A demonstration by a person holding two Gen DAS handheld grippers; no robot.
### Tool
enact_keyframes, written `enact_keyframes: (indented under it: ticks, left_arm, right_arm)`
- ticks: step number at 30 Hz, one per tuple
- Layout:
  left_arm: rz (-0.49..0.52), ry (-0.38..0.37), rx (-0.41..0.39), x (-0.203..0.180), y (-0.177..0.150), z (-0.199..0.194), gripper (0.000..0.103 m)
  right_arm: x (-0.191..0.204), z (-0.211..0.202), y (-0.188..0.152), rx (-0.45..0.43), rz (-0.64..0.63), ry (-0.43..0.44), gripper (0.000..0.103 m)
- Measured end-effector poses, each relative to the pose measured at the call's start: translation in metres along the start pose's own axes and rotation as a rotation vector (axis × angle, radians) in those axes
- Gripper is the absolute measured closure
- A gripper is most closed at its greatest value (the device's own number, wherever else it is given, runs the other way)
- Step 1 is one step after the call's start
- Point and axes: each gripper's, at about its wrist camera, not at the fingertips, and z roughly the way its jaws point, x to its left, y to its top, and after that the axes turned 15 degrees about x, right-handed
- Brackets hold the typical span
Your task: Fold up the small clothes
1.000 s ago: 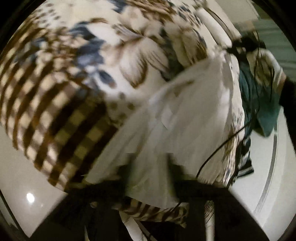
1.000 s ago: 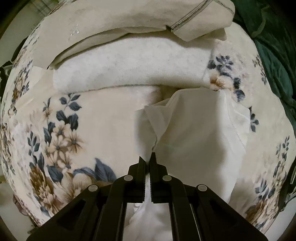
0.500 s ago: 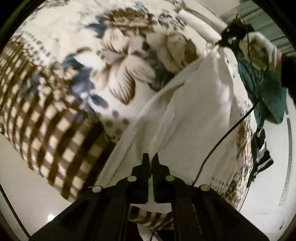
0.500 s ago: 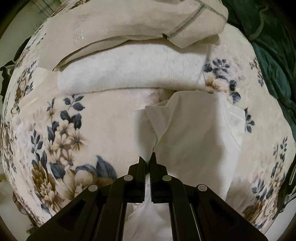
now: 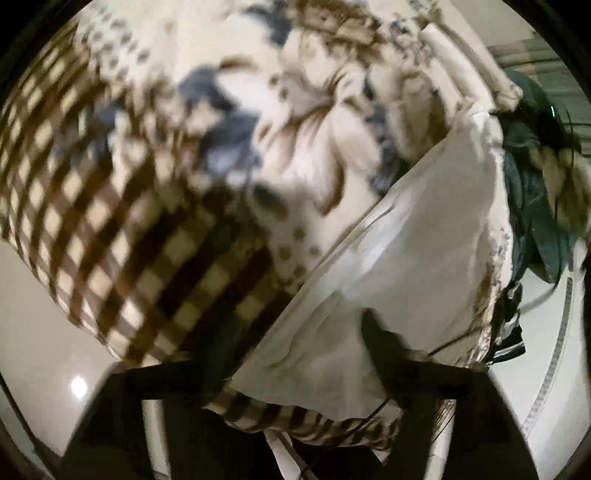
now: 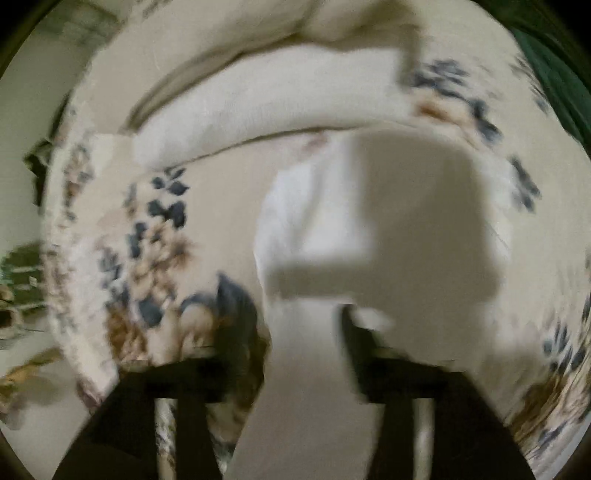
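Both frames are motion-blurred. The thin white cotton garment (image 5: 399, 258) lies spread on the cream plush blanket with blue-brown flowers and a brown check border (image 5: 155, 236), which covers a bed or low cushion — cannot tell which. In the right wrist view the same garment (image 6: 388, 229) sits just below a rolled off-white towel (image 6: 258, 122) and a beige folded cloth (image 6: 351, 22) stacked behind it.

Left tongs (image 5: 295, 354): jaws apart and opening, garment edge lying between them but the pads not pressing it. Right tongs (image 6: 295, 350): same, jaws spread and opening, white fabric running down between them, not pinched. So both have let go, and the cloth rests on the blanket.

Handling judgement: light, limp, very soft — no stiffness, it will sag and crease wherever lifted and will drag on the plush pile rather than slide. Not fragile. Best taken at hemmed edges or corners, one corner per tongs, pinching both layers so the fold stays aligned. A dark green cloth (image 5: 532, 221) lies at the blanket's far side, apart from the garment.
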Motion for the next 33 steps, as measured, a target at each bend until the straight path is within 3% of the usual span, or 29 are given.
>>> enact_keyframes:
  ticks: [4, 7, 11, 15, 19, 23, 26, 29, 31, 32, 33]
  left_arm:
    - [0.064, -0.022, -0.003, -0.03, 0.028, -0.019, 0.032]
    - [0.159, -0.019, -0.012, -0.075, 0.064, -0.022, 0.032]
    - [0.29, -0.06, -0.01, -0.153, 0.134, -0.011, 0.031]
    - [0.39, -0.048, 0.007, -0.23, 0.217, 0.02, 0.031]
    - [0.437, -0.059, 0.053, -0.283, 0.286, 0.054, 0.031]
    - [0.486, -0.052, 0.125, -0.32, 0.337, 0.092, 0.032]
    - [0.525, -0.037, 0.188, -0.338, 0.353, 0.116, 0.032]
    - [0.552, -0.02, 0.201, -0.348, 0.357, 0.132, 0.032]
    - [0.58, -0.033, 0.158, -0.352, 0.354, 0.13, 0.036]
    - [0.601, -0.04, 0.13, -0.353, 0.351, 0.127, 0.068]
    - [0.607, -0.027, 0.127, -0.355, 0.35, 0.128, 0.091]
  right_arm:
    - [-0.053, -0.029, -0.07, -0.03, 0.017, 0.019, 0.036]
    - [-0.109, -0.026, -0.124, -0.013, 0.102, 0.07, 0.036]
    - [-0.18, -0.006, -0.146, -0.035, 0.205, 0.197, 0.036]
    - [-0.219, 0.006, -0.12, -0.099, 0.252, 0.388, 0.036]
    - [-0.245, 0.01, -0.067, -0.151, 0.276, 0.568, 0.036]
    - [-0.246, 0.013, -0.019, -0.156, 0.248, 0.609, 0.036]
    - [-0.242, 0.024, 0.013, -0.125, 0.212, 0.621, 0.036]
    - [-0.239, 0.031, 0.032, -0.09, 0.178, 0.651, 0.036]
    - [-0.234, 0.034, 0.037, -0.087, 0.154, 0.665, 0.038]
    - [-0.232, 0.034, 0.039, -0.092, 0.147, 0.675, 0.046]
    - [-0.227, 0.033, 0.041, -0.095, 0.134, 0.686, 0.066]
